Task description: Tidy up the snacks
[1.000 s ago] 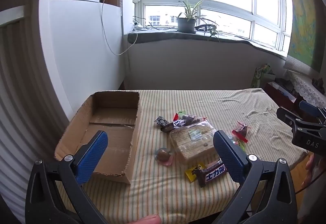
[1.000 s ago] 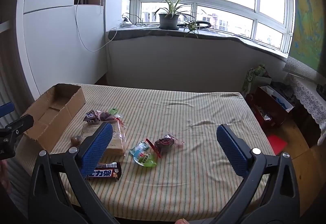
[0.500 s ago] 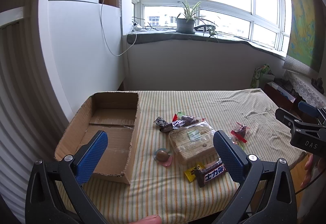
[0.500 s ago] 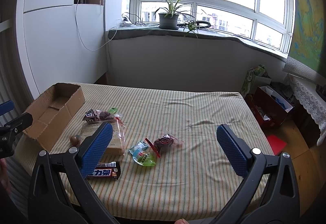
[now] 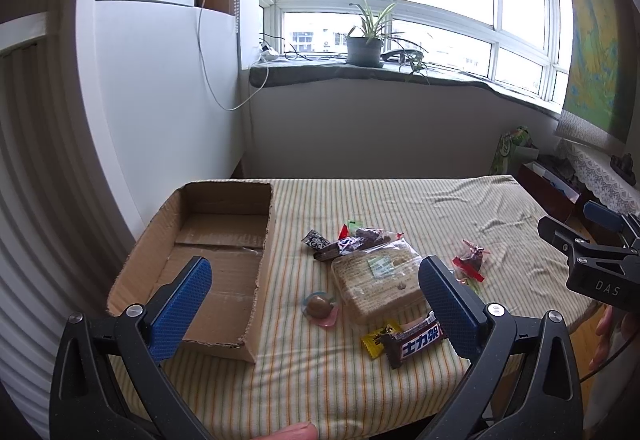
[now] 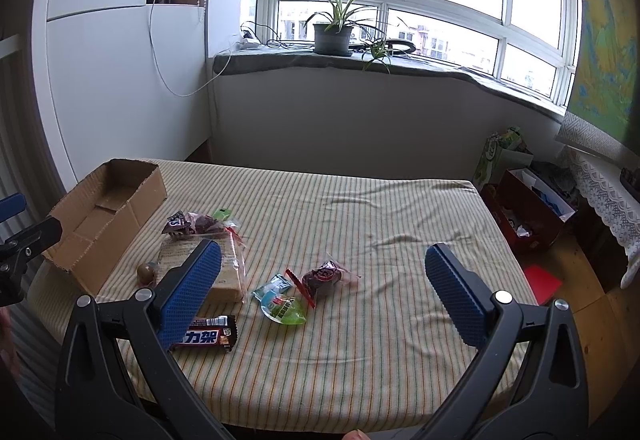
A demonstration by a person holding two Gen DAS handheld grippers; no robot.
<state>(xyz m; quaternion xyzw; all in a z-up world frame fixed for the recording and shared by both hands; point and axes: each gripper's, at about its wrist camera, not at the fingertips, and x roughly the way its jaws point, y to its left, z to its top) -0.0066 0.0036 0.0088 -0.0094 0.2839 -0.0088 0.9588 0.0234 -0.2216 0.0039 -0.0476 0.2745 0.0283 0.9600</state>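
We note both tools at the near edge of the table (image 6: 360, 360), above the striped cloth and touching nothing. Left gripper (image 5: 316, 300): blue pads spread wide, nothing between them. Right gripper (image 6: 324, 296): likewise spread wide and empty. Against the pictures from a second and half a second ago, almost nothing has changed: the views have drifted only slightly, and every snack lies where it lay. We read this as a hover before the first pick, with the task not yet started. The cardboard box (image 5: 208, 260) sits open at the table's left side and shows only its bare floor. The snacks lie loose on the cloth to its right: a wrapped bread loaf (image 5: 378, 282) in the middle, a small heap of dark wrappers (image 5: 348, 242) touching its far edge, a round brown sweet (image 5: 318, 306) in a clear wrapper between loaf and box, a chocolate bar (image 5: 416, 338) with a yellow packet (image 5: 374, 338) touching its left end near the front edge, and further right a dark red wrapped sweet (image 6: 326, 276) just beside a green and blue pouch (image 6: 282, 302). Judgement: the left gripper is well placed for the round sweet or the bar, being nearest the box; the right for the red sweet. The loose, slippery wrappers may slide out of a shallow pinch.
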